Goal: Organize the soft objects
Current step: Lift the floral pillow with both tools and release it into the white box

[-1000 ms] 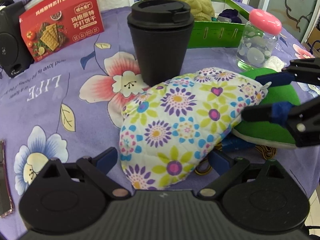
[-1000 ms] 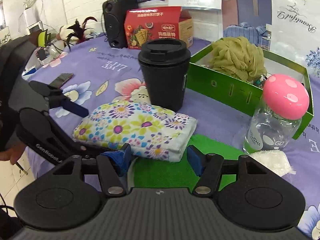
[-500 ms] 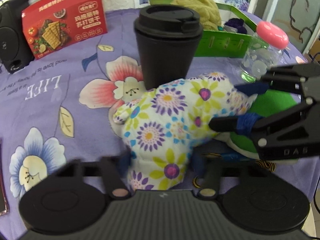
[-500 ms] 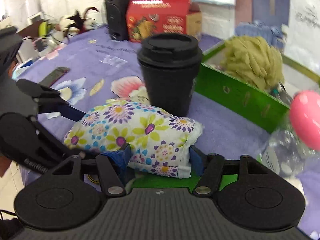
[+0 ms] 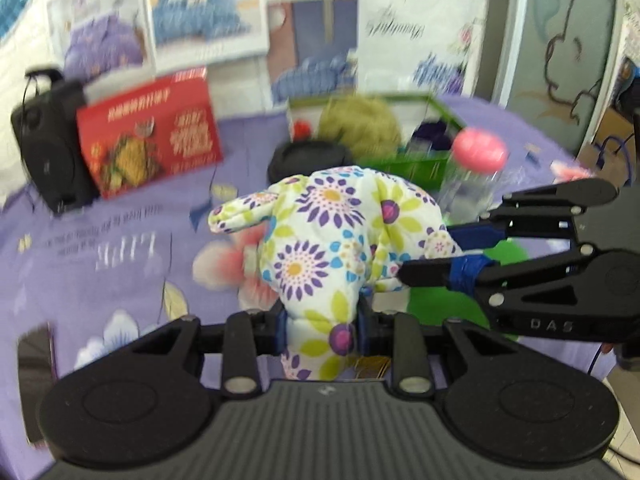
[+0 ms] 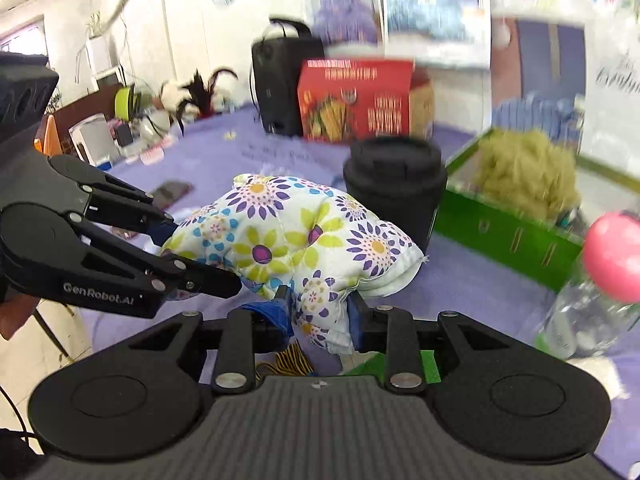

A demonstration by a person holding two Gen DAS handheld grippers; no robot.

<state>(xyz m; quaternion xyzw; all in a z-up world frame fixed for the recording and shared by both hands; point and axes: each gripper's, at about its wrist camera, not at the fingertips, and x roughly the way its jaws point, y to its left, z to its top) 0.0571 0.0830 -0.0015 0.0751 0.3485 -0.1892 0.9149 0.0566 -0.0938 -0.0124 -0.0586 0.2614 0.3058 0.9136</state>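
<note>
A padded floral oven mitt (image 5: 340,240) hangs lifted off the purple tablecloth, held at both ends. My left gripper (image 5: 322,326) is shut on its near end. My right gripper (image 6: 318,312) is shut on its other end (image 6: 296,240); it also shows at the right of the left wrist view (image 5: 424,260). A green cloth (image 5: 444,300) lies on the table under the mitt. A green box (image 6: 516,228) behind holds an olive yarn-like bundle (image 6: 528,172).
A black lidded cup (image 6: 394,188) stands just behind the mitt. A clear bottle with a pink cap (image 6: 608,256) stands at the right. A red cracker box (image 5: 152,140) and a black speaker (image 5: 48,144) stand at the back. A phone (image 5: 34,356) lies at the left edge.
Both grippers have closed on the mitt's ends and lifted it off the table. The mitt has bunched up and both cameras have risen.
</note>
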